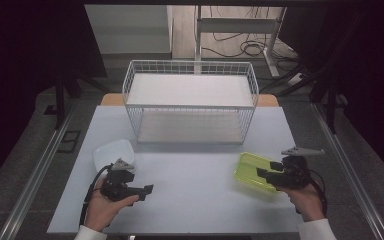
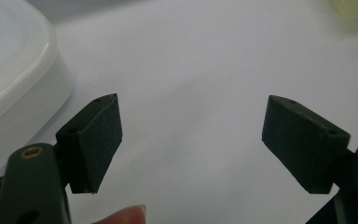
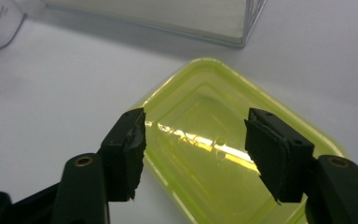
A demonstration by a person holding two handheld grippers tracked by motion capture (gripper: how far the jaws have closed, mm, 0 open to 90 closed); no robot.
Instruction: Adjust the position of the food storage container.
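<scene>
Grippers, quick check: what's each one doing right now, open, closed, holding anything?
Left gripper: open, holding nothing, beside the white container.
Right gripper: open, fingers spread over the yellow-green container, not gripping it.
</scene>
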